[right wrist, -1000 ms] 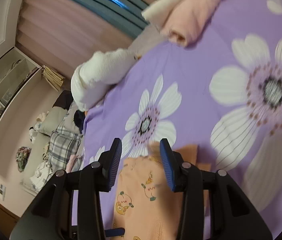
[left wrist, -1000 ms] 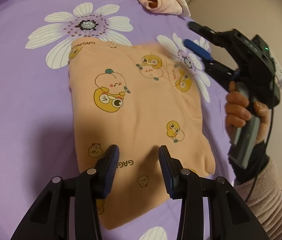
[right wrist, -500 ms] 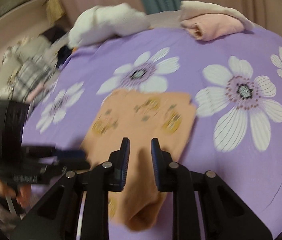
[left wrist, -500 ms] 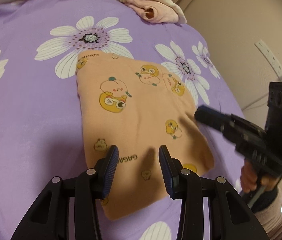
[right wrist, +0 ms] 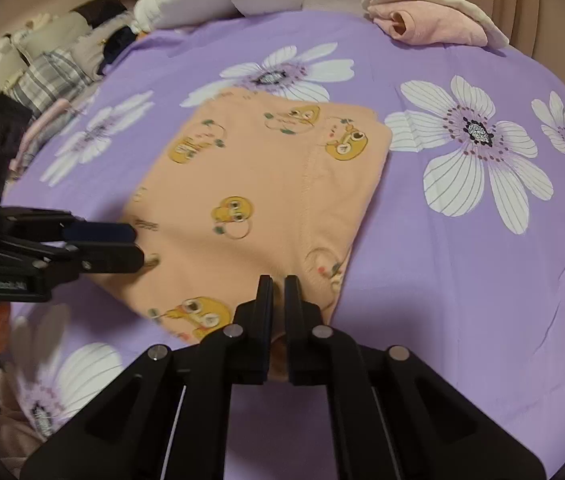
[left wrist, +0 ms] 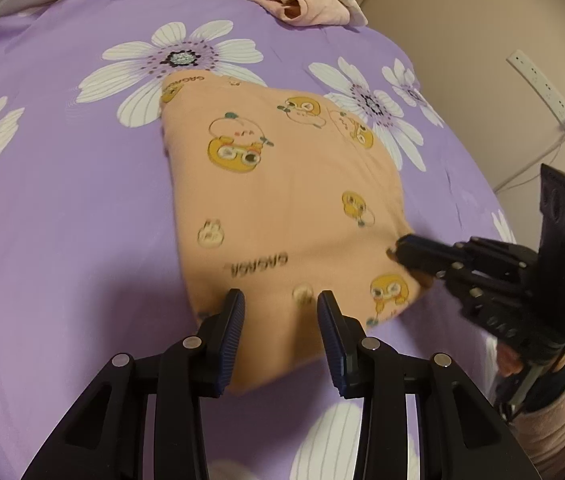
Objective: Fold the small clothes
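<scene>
- Garment (left wrist: 286,204): peach, duck print, lies folded flat on the bed (left wrist: 62,184), between the large white flower at its far edge and the two tools at its near edge.
- Right tool (right wrist: 278,292): a second ago raised over the garment's far right corner with jaws spread; now low at the garment's near right corner, jaws drawn almost together. Cloth shows in the narrow gap, so probably pinched; cannot tell for certain.
- Left tool (left wrist: 280,312): jaws apart, as in the earlier views; now closer to the garment's near edge, hovering over it, gripping nothing.
- Garment position: its outline against the flower matches the earlier views; cloth not yet lifted.
- Meaning for task, as judgement: right side has taken or is taking its corner; left side is lined up but has yet to close. Next fold likely carries the near edge toward the far edge.
- Folded pink clothes (right wrist: 434,24): well beyond the garment, at the bed's far edge.
</scene>
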Available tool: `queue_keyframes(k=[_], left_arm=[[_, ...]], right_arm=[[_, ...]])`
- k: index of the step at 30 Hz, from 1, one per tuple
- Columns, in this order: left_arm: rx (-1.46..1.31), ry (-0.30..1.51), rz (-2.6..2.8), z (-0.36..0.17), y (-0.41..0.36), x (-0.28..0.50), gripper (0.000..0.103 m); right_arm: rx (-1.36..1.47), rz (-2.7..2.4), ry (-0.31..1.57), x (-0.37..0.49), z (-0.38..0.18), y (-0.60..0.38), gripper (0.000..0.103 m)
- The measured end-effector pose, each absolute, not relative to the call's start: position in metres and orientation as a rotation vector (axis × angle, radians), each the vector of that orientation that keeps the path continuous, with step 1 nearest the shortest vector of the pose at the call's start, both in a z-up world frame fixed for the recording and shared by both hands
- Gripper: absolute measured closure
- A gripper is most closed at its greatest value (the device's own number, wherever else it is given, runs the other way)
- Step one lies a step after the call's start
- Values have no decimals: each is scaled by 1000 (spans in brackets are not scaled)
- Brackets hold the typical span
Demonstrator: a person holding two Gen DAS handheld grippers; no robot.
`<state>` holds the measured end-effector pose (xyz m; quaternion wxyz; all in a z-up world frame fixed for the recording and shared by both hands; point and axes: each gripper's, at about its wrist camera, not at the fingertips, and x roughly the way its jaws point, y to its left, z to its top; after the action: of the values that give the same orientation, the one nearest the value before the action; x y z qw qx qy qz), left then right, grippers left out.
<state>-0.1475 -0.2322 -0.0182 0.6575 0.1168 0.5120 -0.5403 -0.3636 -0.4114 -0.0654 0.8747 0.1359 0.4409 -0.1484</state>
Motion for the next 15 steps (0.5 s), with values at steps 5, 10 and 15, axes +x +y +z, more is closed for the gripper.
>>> queue_keyframes(k=[5, 10, 15], left_arm=[[267, 1165, -1215, -27, -220, -154, 64], [211, 1195, -1215, -26, -214, -150, 64], [144, 1226, -1188, -20, -195, -143, 63]], right_arm=[[303, -314, 920, -376, -66, -403, 93], [336, -338, 941, -378, -80, -404, 93], [400, -316, 911, -390, -70, -406, 80]])
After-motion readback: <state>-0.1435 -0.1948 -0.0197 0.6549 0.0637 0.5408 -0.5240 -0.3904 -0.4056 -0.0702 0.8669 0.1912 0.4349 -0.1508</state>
